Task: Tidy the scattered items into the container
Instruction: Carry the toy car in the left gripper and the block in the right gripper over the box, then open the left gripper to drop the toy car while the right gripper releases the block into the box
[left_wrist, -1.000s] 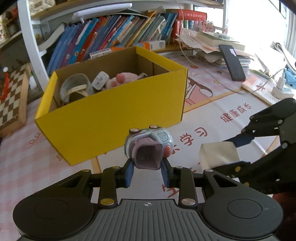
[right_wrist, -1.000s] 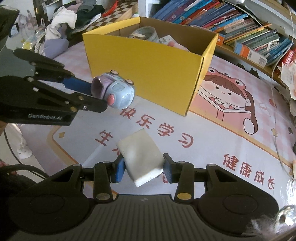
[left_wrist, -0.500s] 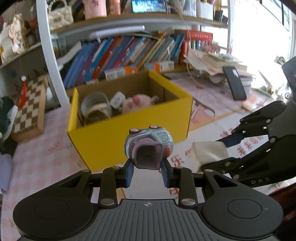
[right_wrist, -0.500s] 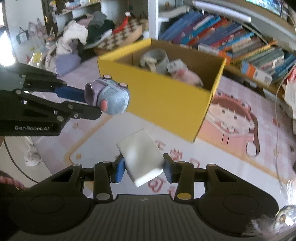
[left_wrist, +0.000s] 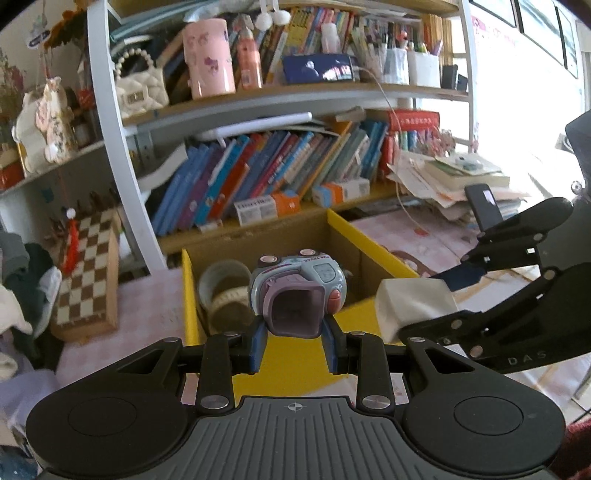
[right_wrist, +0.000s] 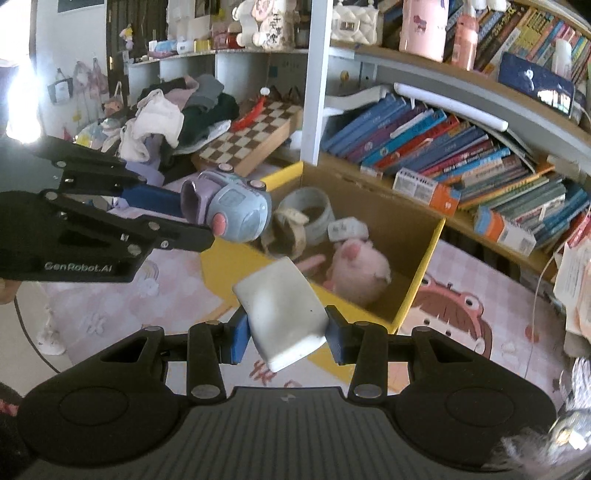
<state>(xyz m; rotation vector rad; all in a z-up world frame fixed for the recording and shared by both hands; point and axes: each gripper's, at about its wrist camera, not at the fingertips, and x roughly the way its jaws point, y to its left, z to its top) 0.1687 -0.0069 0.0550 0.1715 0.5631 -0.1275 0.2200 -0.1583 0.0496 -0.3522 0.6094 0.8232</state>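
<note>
My left gripper (left_wrist: 294, 349) is shut on a blue and purple toy truck (left_wrist: 297, 295) and holds it above the near wall of the yellow cardboard box (left_wrist: 295, 365). My right gripper (right_wrist: 286, 339) is shut on a white rectangular block (right_wrist: 282, 314) and holds it over the box's near edge (right_wrist: 417, 280). The truck also shows in the right wrist view (right_wrist: 231, 210), and the block in the left wrist view (left_wrist: 412, 304). Inside the box lie a pink plush toy (right_wrist: 356, 269), a tape roll (right_wrist: 306, 218) and a small white item (right_wrist: 347, 229).
A bookshelf full of books (left_wrist: 266, 177) stands right behind the box. A chessboard case (left_wrist: 86, 273) and a pile of clothes (right_wrist: 166, 122) lie to the left. Papers and a black phone (left_wrist: 484, 203) sit at the right. A pink cartoon mat (right_wrist: 465, 321) covers the desk.
Both grippers have risen and moved forward with their items, from in front of the box to above its near wall. The box's inside now shows from above.
</note>
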